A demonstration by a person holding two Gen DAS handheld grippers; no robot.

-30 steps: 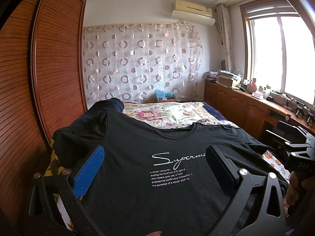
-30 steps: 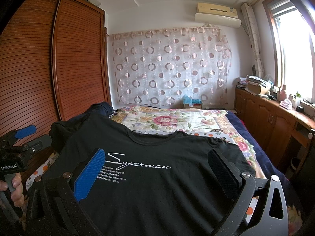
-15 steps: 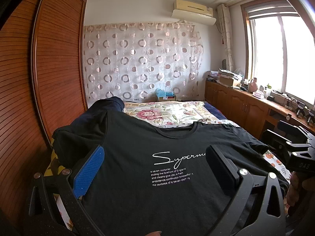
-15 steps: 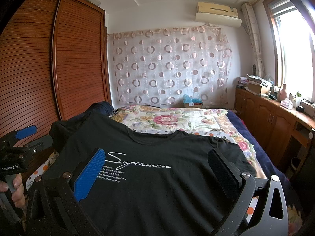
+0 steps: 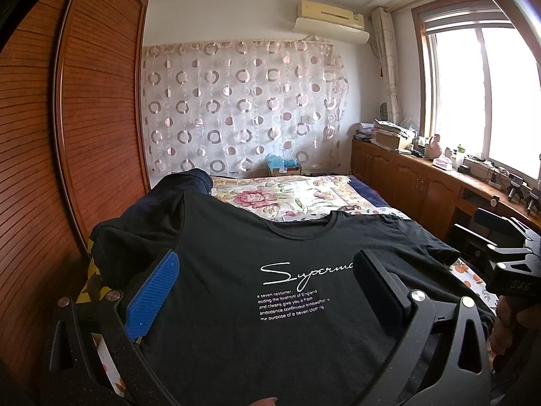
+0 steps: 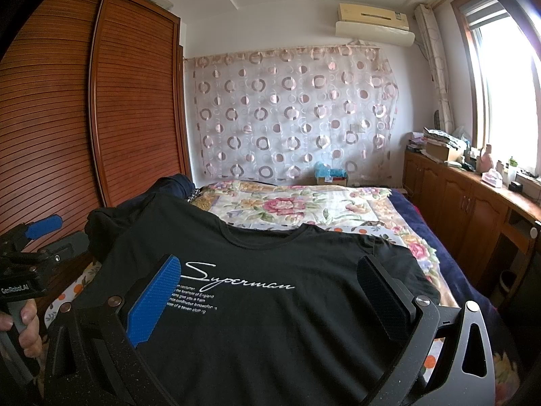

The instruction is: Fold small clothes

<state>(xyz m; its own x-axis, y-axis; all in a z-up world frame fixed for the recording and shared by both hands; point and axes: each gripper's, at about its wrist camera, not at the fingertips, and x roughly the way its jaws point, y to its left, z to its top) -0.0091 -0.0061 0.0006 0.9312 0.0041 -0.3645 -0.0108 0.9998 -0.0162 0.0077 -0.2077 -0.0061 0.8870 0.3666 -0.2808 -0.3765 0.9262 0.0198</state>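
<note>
T-shirt [image 5: 277, 291]: black, spread flat and print-up on the near end of the bed [image 5: 304, 196], ready for folding.
Left gripper [image 5: 263, 291]: jaws wide apart, empty, above the shirt's near-left.
Right gripper [image 6: 267, 291]: likewise gaping, holding nothing, near-right.

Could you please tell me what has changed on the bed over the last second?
Nothing visibly changed: the black T-shirt lies spread flat on the floral bedspread, and the left gripper and right gripper stay open above it, holding nothing.

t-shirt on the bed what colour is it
Black t-shirt with white script lettering, clearest in the right wrist view.
</note>
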